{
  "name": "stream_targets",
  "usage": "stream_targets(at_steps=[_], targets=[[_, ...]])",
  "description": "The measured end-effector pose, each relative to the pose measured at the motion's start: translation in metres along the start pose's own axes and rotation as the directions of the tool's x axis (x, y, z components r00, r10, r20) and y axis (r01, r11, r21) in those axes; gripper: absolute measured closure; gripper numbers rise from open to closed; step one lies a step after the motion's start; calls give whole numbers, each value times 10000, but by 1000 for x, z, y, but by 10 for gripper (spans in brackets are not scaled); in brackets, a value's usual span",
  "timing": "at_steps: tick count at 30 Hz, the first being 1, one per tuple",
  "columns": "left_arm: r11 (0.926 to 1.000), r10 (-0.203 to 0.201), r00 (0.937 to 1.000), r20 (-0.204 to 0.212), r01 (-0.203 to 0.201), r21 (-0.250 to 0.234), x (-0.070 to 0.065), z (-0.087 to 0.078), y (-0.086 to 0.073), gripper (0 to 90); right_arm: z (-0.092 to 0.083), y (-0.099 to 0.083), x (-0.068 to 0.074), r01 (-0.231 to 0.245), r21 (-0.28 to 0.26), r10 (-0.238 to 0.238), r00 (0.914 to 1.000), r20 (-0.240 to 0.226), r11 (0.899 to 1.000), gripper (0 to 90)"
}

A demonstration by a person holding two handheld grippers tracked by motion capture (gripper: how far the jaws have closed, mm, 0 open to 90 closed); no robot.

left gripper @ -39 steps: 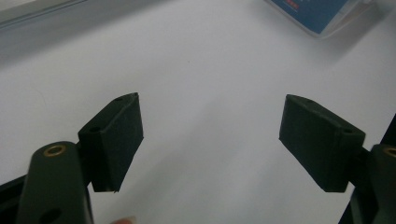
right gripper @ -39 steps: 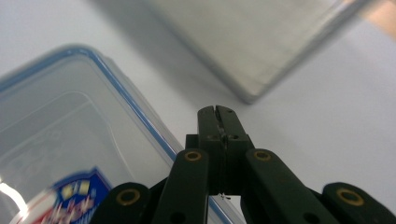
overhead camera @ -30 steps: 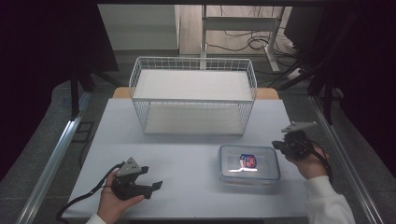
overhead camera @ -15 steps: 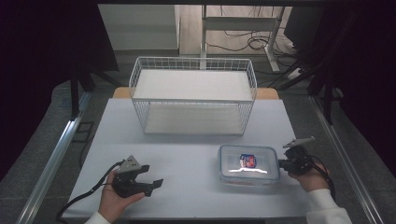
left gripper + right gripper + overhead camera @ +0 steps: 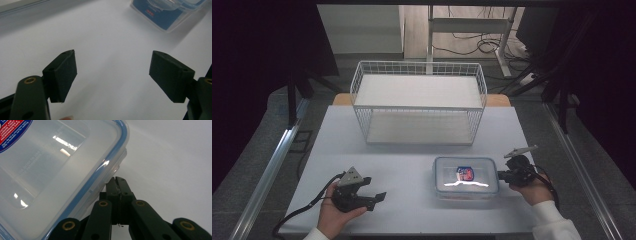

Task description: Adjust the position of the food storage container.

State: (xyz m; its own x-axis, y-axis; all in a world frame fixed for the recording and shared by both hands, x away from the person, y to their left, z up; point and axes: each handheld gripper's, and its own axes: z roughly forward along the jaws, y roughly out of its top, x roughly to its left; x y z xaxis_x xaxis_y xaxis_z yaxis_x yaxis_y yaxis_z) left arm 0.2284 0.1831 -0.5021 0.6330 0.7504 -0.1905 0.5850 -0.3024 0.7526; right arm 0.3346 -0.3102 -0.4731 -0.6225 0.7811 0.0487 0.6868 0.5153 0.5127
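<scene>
Black jaws of the left gripper [image 5: 379, 196] stand spread wide at the near left of the white table [image 5: 412, 155], with bare tabletop between them and nothing held; in the left gripper view its two pads [image 5: 62, 75] sit well apart and the clear plastic container [image 5: 167, 12] lies farther off, untouched. The left hand [image 5: 334, 215] rests on the table at the near edge, in the same spot as a second ago.

To the right, the right gripper [image 5: 501, 175] has its jaws pressed together, pinching nothing. In the right gripper view the closed tips [image 5: 119, 185] sit just under the side flap of the container's blue-rimmed lid [image 5: 62, 162], at its edge; whether they actually touch the flap I cannot tell. The clear plastic container [image 5: 466, 177] lies flat near the right of the table, its lid on, a red and blue label on top.

Against the earlier frames, the right gripper has come down from above the table's right edge to the container's right side; the container itself has not moved.

Farther back, a white wire basket [image 5: 419, 102] stands at the table's far middle.
</scene>
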Motion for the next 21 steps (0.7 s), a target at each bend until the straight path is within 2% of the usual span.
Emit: stream_targets(at_steps=[2,4,6,7,12,16,21], targets=[[10000,-5,10000,-15,5,-24,1,0,0,217,6,7,11,101,16,-100,9999,-118,9999,891],[10000,-25,10000,-31,25,-38,1,-1,1,217,7,9,14,173,49,-172,9997,-169,9998,891],[10000,-28,10000,-40,28,-58,1,-1,1,217,13,18,28,487,181,-481,9983,-331,9986,891],[10000,-27,10000,-48,26,-74,1,-2,1,217,13,18,28,487,181,-481,9983,-331,9986,891],[9999,86,9998,-178,-87,-94,4,-3,2,217,24,32,51,1038,256,-1022,9930,-591,9943,891],[9999,159,9992,-380,-160,-33,5,-4,2,217,31,41,64,1248,293,-1225,9899,-708,9917,891],[9998,135,9990,-417,-142,-172,5,-8,3,217,37,48,79,1595,252,-1565,9832,-935,9869,891]])
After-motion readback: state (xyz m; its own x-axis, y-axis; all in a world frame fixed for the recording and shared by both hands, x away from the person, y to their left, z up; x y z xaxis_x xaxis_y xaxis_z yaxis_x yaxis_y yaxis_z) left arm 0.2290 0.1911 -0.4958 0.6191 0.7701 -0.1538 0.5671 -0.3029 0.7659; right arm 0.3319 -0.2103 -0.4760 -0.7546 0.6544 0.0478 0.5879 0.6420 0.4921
